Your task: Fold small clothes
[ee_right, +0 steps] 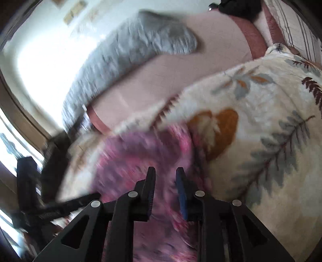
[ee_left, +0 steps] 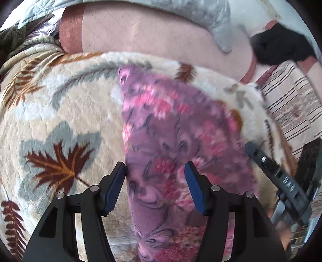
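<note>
Here, a pink-and-purple floral garment [ee_left: 173,129] lies as a long strip on a cream fleece blanket [ee_left: 66,112] with leaf print, running from near the blanket's far edge down toward the camera. The left gripper [ee_left: 155,171] points down over the near part of the garment, jaws standing well apart; its blue pads [ee_left: 194,187] show no cloth pinched between them, the left fingertip sits about at the garment's left edge, the right one over the fabric. Whether the tips touch the cloth I cannot tell. In the left wrist view the right gripper [ee_left: 281,177] comes in at the right edge, beside the garment's right side. The right wrist view is heavily motion-blurred: the right gripper [ee_right: 165,171] has a narrow gap between its jaws, the garment [ee_right: 140,153] below and ahead of them, nothing visibly clamped. The left gripper [ee_right: 60,205] appears as a dark blur at lower left there. Beyond the blanket a pale pink sheet [ee_left: 161,34], a grey quilted cover [ee_left: 211,16] and a dark cloth [ee_left: 281,48] at far right.
</note>
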